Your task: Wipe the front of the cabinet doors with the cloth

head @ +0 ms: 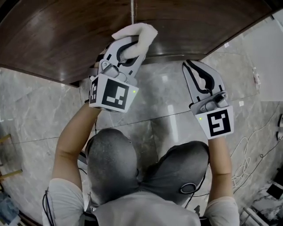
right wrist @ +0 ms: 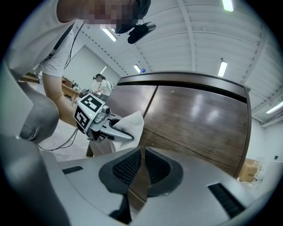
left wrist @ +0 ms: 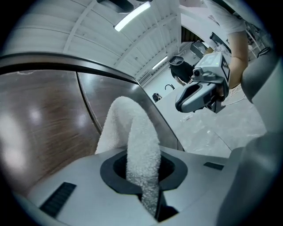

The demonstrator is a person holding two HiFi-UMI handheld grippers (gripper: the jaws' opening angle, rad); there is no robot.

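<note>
You are crouched low in front of the cabinet, both knees (head: 132, 163) drawn up under you over the pale marble floor (head: 40, 114). Your left forearm (head: 73, 132) reaches forward and a little inward, carrying the left hand-held gripper (head: 131, 49) with its jaws pointed at the wood. Your right forearm (head: 219, 163) runs almost straight ahead, and the right hand-held gripper (head: 193, 70) is held out level with the left one, its tip near the cabinet's lower edge and above the floor.

The cabinet doors (head: 66, 35) are dark brown wood with a soft sheen. Both are closed, so what is inside cannot be seen. A thin vertical seam (head: 132, 11) divides them.

Your left hand-held gripper is clenched on the cloth (head: 138, 32), a white, nubbly piece. It is pinched between the jaws, rises out past their tips and folds over in a thick loop. That loop lies against the door front low down, just beside the seam. In the left gripper view it leans toward the wood on the left.

Your right hand-held gripper has its jaws drawn together, with only a sliver between the ribbed pads and nothing in that gap but the door beyond. It is well to the right of the cloth and not touching it
</note>
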